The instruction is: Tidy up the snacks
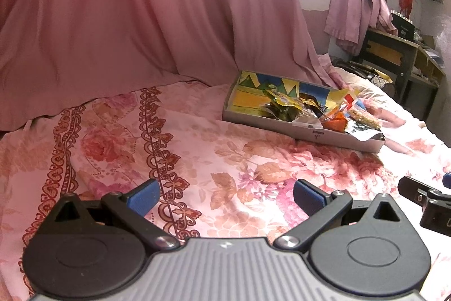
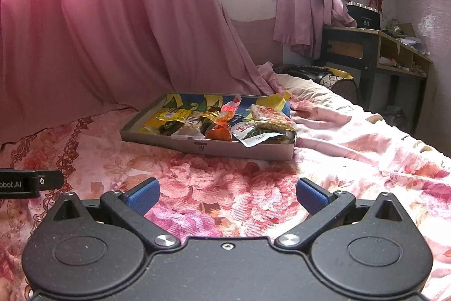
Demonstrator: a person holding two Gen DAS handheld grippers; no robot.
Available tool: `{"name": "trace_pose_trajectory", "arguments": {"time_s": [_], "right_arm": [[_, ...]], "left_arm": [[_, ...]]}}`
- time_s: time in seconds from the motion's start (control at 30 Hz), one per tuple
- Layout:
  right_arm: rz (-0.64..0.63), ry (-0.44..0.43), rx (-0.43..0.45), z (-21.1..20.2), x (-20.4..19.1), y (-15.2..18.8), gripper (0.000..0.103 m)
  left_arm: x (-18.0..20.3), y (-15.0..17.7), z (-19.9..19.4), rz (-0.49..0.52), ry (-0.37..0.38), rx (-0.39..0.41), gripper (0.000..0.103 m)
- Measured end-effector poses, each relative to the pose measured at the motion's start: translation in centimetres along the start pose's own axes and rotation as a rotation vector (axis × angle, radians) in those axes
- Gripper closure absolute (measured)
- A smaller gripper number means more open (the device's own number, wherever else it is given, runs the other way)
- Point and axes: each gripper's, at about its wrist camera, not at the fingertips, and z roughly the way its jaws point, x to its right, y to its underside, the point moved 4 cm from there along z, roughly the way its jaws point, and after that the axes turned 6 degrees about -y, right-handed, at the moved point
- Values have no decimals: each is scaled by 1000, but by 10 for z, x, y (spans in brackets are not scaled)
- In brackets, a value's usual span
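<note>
Both of your tools hang empty over the bed point(image 2: 352, 160); the left tool point(image 1: 224, 196) and the right tool point(image 2: 227, 195) each stand with jaws spread wide, holding nothing. The snack packets point(image 2: 225, 126) lie heaped in the shallow cardboard box point(image 2: 157, 141) ahead of you on the floral sheet; they look light, crinkly and slick, probably crushable inside; so pinch a sealed edge or corner, such as the upright end of the orange packet point(image 2: 229, 110), rather than the puffed middle; the box itself may slide on soft bedding.
</note>
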Motion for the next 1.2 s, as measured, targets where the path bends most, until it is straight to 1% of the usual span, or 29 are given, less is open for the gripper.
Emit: {"name": "trace_pose_trajectory", "arguments": {"time_s": [0.33,1.2], "right_arm": [[-1,1,-1,0,0,0,1],[-3,7,-9,1,4,3,1]], "left_arm": [[-1,2,2,-3,-8,-11,0],[-1,3,0,-7,-11,-12,0]]}}
